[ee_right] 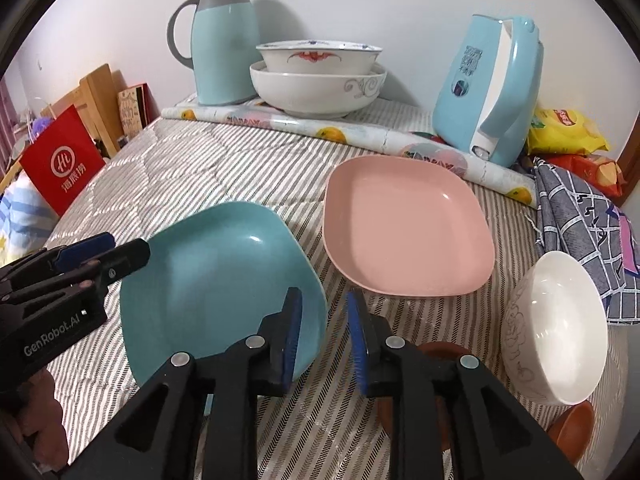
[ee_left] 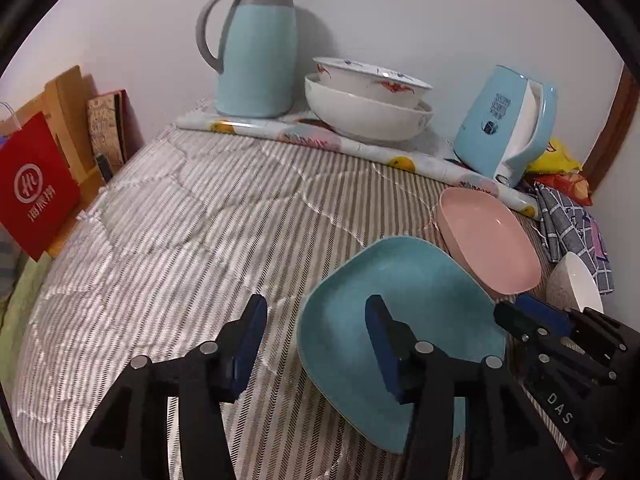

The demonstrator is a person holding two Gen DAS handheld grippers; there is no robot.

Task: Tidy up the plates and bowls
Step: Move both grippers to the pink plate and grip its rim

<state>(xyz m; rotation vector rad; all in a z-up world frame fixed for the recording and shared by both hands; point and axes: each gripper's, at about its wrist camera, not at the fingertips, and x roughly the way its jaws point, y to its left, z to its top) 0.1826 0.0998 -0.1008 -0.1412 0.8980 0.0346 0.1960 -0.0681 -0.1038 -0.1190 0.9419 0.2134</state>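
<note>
A teal square plate (ee_left: 408,296) (ee_right: 216,280) lies on the striped cover. My left gripper (ee_left: 316,304) (ee_right: 128,250) stands open astride its left rim, one finger over the dish and one outside, pads clear of it. My right gripper (ee_right: 324,300) (ee_left: 512,306) is open a little at the plate's right rim, and its pads are not pressing. A pink square plate (ee_right: 404,228) (ee_left: 488,240) sits just behind. At the right a white bowl (ee_right: 560,328) (ee_left: 580,284) leans on its side. Two white patterned bowls (ee_right: 320,76) (ee_left: 368,100) are stacked at the back.
A teal jug (ee_left: 256,48) and a blue kettle (ee_right: 488,88) stand by the wall on a fruit-print mat (ee_right: 360,132). Snack bags (ee_right: 568,128) and a checked cloth (ee_right: 580,216) lie at the right. Brown bowls (ee_right: 572,432) sit near the front. A red paper bag (ee_left: 36,188) is at the left.
</note>
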